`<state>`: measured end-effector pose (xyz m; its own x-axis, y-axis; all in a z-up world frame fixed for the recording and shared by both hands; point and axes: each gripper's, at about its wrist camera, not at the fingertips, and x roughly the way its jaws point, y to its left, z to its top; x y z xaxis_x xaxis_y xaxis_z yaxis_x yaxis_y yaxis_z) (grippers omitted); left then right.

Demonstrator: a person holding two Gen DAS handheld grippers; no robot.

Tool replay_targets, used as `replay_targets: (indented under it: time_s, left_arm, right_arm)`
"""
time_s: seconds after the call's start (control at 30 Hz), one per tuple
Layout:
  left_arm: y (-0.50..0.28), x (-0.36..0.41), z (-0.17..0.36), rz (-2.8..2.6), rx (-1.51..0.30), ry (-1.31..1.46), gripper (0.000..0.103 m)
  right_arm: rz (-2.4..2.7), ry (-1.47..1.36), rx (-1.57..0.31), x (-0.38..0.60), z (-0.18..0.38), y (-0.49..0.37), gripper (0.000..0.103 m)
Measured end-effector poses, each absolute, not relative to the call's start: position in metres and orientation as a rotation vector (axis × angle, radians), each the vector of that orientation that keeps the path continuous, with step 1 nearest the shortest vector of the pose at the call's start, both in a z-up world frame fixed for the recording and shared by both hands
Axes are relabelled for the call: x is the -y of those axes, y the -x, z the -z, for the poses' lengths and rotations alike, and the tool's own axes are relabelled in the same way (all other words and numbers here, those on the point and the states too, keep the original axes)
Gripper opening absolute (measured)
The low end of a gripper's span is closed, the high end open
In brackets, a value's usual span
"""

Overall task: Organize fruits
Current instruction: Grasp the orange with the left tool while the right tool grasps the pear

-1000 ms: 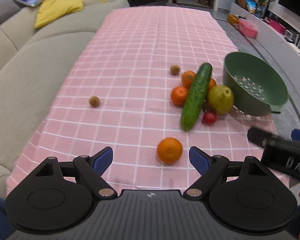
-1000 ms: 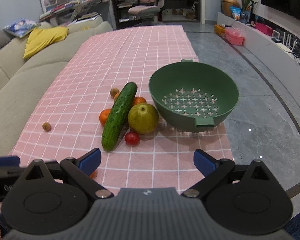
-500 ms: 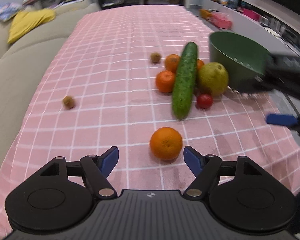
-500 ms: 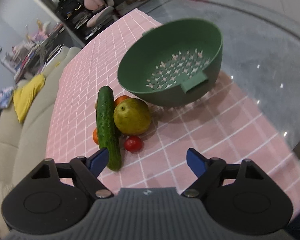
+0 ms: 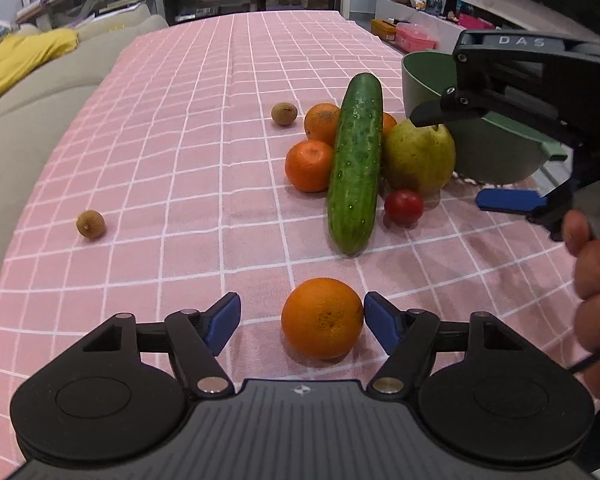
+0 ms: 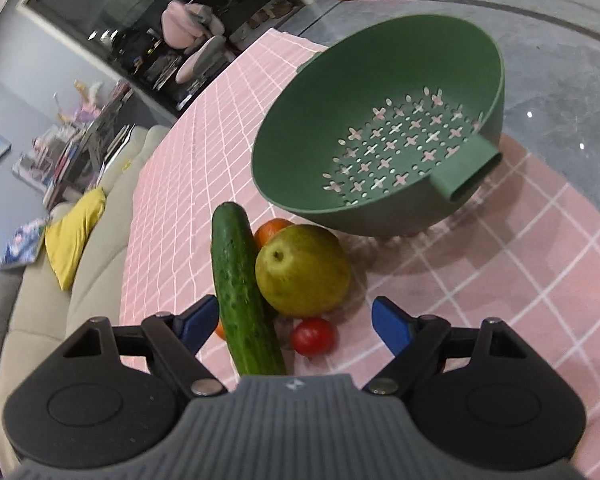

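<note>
The left gripper (image 5: 302, 322) sat low in the left wrist view with its jaws spread wide, a lone orange (image 5: 322, 324) lying on the pink checked cloth (image 5: 180, 140) between the blue pads, the right-hand pad seemingly touching its skin and the left-hand pad apart from it; that framing suggested the orange was about to be picked up. The right gripper (image 6: 294, 320), likewise released and holding nothing, hung above the heap at the lower centre of its own view, probably lined up on the pear (image 6: 302, 270) or the cucumber (image 6: 244, 292). The cucumber's long axis ran from the bottom of that frame up toward the sofa side, leaning against the pear and resting on the tangerines (image 5: 310, 164). A small tomato (image 6: 313, 336) lay just below the pear. The green colander (image 6: 380, 120), upper right, stood empty with its spout toward the camera, likely the intended home for the fruit.
</note>
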<state>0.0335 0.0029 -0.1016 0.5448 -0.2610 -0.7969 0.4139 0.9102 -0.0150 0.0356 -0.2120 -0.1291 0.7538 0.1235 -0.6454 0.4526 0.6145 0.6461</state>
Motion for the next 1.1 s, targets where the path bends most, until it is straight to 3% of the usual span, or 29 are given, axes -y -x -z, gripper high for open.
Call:
replay_targets:
  time_s: [0.33, 0.5, 0.73, 0.83, 1.1]
  left_arm:
    - [-0.042, -0.007, 0.106, 0.434, -0.921, -0.100, 0.071]
    - [-0.047, -0.013, 0.107, 0.465, -0.957, -0.024, 0.058]
    - [-0.050, -0.016, 0.109, 0.495, -0.989, 0.023, 0.049]
    - [-0.049, -0.014, 0.109, 0.495, -0.998, 0.009, 0.048]
    - [-0.051, -0.019, 0.107, 0.494, -1.013, 0.054, 0.047]
  right_arm:
    - [0.278, -1.016, -0.700, 0.215, 0.146, -0.057, 0.081]
    - [0.308, -1.044, -0.710, 0.217, 0.155, -0.062, 0.081]
    - [0.303, -1.030, -0.691, 0.217, 0.157, -0.070, 0.080]
    - [0.293, -1.044, -0.698, 0.218, 0.159, -0.074, 0.064]
    - [0.273, -1.044, -0.703, 0.219, 0.160, -0.070, 0.063]
